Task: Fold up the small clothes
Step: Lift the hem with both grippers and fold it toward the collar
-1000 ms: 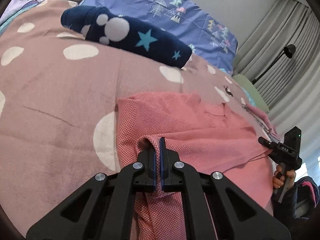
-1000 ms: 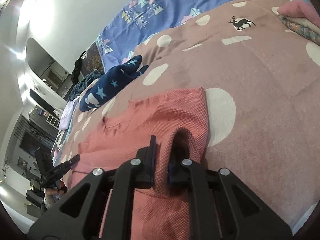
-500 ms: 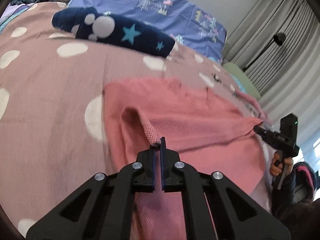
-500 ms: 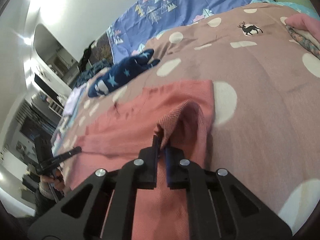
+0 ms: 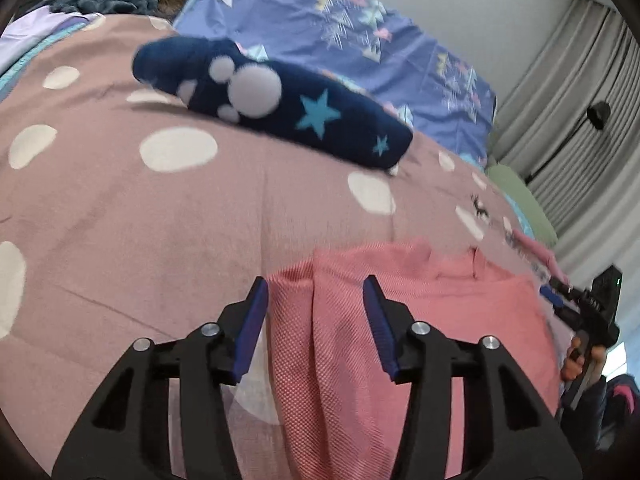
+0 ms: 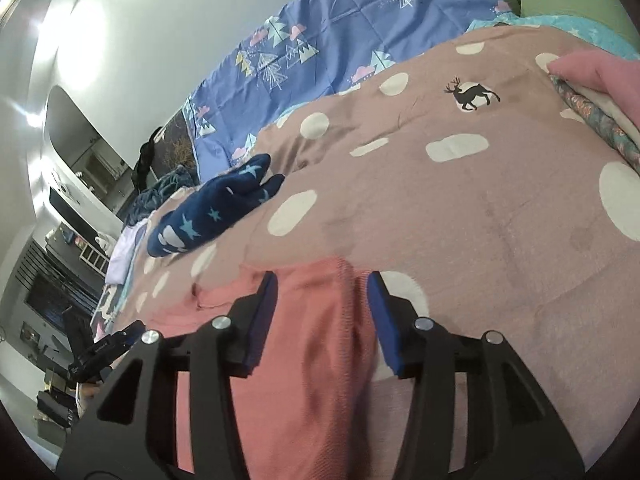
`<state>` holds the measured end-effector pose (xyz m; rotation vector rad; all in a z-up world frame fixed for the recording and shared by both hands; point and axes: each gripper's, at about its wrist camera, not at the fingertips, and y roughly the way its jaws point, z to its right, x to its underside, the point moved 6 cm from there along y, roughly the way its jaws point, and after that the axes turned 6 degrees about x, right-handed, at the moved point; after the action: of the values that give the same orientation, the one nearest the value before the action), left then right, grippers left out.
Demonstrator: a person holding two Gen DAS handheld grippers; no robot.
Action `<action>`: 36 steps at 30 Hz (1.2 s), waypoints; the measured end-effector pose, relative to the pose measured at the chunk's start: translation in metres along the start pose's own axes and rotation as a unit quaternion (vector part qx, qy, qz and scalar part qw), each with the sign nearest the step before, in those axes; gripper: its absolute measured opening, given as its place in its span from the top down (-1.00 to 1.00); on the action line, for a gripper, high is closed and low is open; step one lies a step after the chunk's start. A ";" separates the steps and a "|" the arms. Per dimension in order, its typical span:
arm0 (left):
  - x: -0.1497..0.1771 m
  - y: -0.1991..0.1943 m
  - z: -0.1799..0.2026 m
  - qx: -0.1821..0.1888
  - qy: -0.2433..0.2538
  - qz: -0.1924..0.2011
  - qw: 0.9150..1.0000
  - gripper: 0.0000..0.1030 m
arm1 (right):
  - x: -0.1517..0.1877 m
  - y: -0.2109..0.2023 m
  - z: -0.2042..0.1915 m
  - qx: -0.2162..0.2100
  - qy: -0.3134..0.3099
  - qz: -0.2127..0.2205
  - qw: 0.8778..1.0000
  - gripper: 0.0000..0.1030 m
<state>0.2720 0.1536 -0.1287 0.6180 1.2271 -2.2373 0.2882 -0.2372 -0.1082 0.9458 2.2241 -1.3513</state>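
On the spotted bedspread (image 5: 120,216) the pink shirt (image 5: 420,340) lies folded — left gripper (image 5: 316,300) and right gripper (image 6: 322,296) jaws spread wide, each straddling a folded edge.

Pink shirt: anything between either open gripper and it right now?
Nothing visible. The left gripper and right gripper both stand open directly over the pink shirt. The navy sock lies well beyond.

No words, numbers, labels or brand names can be read in either view. The nearest thing to a sign is a black deer (image 6: 472,94) printed on the pink spotted blanket (image 6: 500,208) (a picture, not lettering); beyond the deer, the blue sheet (image 6: 320,48) carries only tree and cloud shapes.
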 end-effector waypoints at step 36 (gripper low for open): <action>-0.045 -0.025 0.044 -0.023 0.120 0.089 0.988 0.95 | -0.039 -0.013 -0.040 -0.015 -0.060 0.071 0.996 0.90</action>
<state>0.2849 0.1374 -0.0644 0.9625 1.2792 -2.0239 0.3072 -0.2196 -0.0570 0.9643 2.0425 -1.2726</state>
